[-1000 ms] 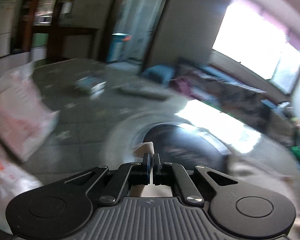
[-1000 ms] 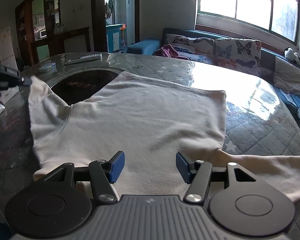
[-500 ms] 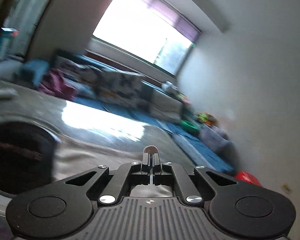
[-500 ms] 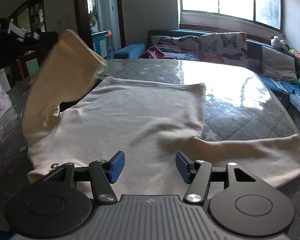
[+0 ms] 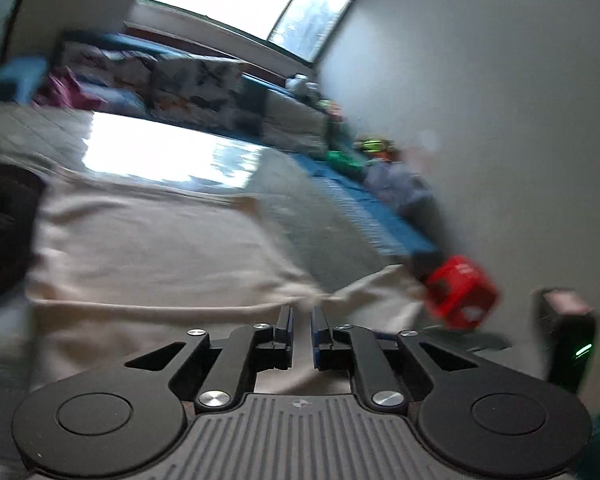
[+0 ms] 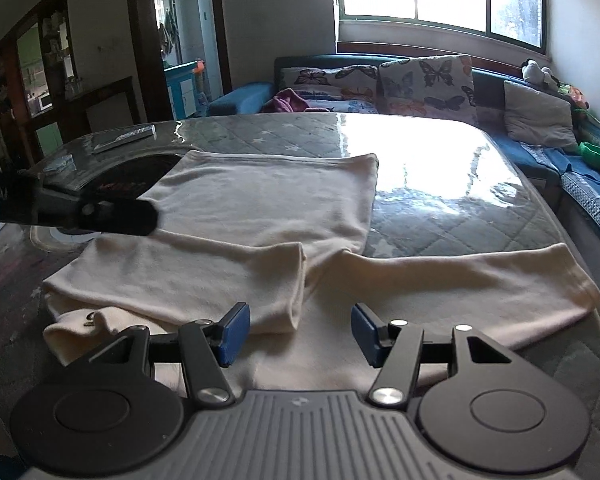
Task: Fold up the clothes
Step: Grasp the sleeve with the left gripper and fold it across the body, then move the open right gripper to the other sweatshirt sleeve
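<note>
Since half a second ago the left sleeve [image 6: 204, 276] has come down from mid-air and now lies folded across the chest of the cream sweatshirt [image 6: 268, 204], its cuff ending near the garment's middle. The left gripper [image 5: 301, 330] has parted its jaws slightly; in its own blurred view only a narrow gap shows and no cloth is pinched between them, so it looks to have let go. From the right wrist view that gripper [image 6: 96, 214] hangs over the shirt's edge at about nine o'clock.

The sweatshirt lies flat on the quilted, plastic-covered bench [image 6: 440, 184], hem toward twelve o'clock, collar toward six. The right sleeve [image 6: 480, 280] is spread out toward three o'clock, not yet folded. The right gripper [image 6: 300, 334] hovers at six o'clock above the collar area, jaws wide open and empty.

The step in hand is probably releasing the left sleeve cleanly and then mirroring the fold. To do it well, lift the left gripper straight away so the sleeve is not dragged, then take the right sleeve near its cuff [image 6: 572, 280], carry it across low and lay it level with the first, smoothing the shoulder crease.

Beyond the bench sit a sofa with butterfly cushions [image 6: 424, 80] at twelve o'clock and a remote [image 6: 124, 138] at ten o'clock.
</note>
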Motion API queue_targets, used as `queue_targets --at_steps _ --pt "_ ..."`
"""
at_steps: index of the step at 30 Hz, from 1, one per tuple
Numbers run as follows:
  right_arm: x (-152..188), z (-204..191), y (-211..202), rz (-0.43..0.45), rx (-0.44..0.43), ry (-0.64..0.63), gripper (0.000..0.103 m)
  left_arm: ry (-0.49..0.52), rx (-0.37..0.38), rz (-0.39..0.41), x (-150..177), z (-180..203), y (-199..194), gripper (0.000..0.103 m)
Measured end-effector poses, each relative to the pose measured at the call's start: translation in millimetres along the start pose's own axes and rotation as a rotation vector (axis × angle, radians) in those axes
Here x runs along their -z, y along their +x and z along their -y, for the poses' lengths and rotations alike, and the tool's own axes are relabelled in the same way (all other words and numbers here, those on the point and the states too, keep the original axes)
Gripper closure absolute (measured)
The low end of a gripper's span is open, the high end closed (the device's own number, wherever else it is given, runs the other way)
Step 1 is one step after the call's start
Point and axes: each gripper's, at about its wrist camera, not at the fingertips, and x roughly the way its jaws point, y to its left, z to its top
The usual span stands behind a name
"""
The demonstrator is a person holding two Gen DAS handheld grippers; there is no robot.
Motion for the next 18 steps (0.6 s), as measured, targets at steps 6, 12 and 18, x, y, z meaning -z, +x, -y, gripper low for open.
queue_targets --at_steps 6,12,18 --pt "-1.1 -1.4 8.1 -0.02 -0.021 0.01 0.058 0.002 -0.163 -0.005 10.7 -36.2 -18.2 0.091" --pt "-2.2 -2.8 16.2 -0.041 -0.042 0.021 0.083 -0.013 -0.292 -0.025 22.0 -70.3 -32.8 0.064" --pt "-8.1 -6.8 6.5 -0.015 -0.058 0.026 0.099 -0.022 -0.322 -0.076 29.1 -82.5 -26.7 0.077"
